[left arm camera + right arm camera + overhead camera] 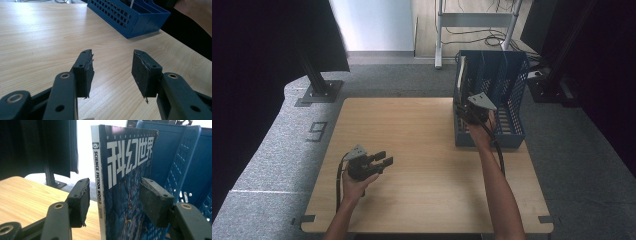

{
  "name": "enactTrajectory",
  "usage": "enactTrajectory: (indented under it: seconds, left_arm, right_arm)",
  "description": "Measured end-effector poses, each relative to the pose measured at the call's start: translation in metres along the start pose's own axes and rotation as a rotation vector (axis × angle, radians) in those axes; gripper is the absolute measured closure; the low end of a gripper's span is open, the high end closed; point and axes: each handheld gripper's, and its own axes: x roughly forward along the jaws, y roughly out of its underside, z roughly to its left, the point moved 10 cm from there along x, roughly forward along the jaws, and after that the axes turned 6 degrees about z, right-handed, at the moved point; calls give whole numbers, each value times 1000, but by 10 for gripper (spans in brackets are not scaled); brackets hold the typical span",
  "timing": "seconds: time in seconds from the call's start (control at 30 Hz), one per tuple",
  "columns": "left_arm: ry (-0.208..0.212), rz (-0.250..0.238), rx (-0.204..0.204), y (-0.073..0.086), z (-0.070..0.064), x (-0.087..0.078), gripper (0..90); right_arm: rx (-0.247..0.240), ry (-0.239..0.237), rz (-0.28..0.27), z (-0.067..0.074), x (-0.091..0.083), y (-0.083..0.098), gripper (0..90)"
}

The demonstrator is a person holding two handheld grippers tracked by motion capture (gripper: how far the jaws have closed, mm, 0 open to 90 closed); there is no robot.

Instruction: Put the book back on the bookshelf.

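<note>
A magazine (pixel 125 182) with a dark blue cover and a white spine stands upright in the left slot of a blue mesh file rack (pixel 180 157). In the high view the rack (pixel 512 100) sits at the table's far right, with the magazine's (pixel 462 70) pale edge at its left wall. My right gripper (pixel 113 200) straddles the magazine with a jaw on each side. A gap shows between the left pad (pixel 80 202) and the spine, so it is open. My left gripper (pixel 112 72) hovers open over bare wood, nothing between its pads. From above, the left gripper (pixel 382 162) is near the front left.
The wooden table (pixel 412 150) has grey carpet around it. A black post base (pixel 319 92) stands off the far left corner and a metal frame leg (pixel 438 50) beyond the far edge. Dark curtains hang at both sides.
</note>
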Motion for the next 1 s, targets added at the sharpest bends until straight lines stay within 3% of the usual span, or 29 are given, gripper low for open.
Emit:
enactTrajectory:
  seconds: [0.57,1.0]
  left_arm:
    - [-8,5,-2,2,2,0,515]
    - [-9,12,-3,4,2,2,515]
  right_arm:
    - [73,-103,18,5,-28,18,409]
    - [70,-142,42,11,-56,43,412]
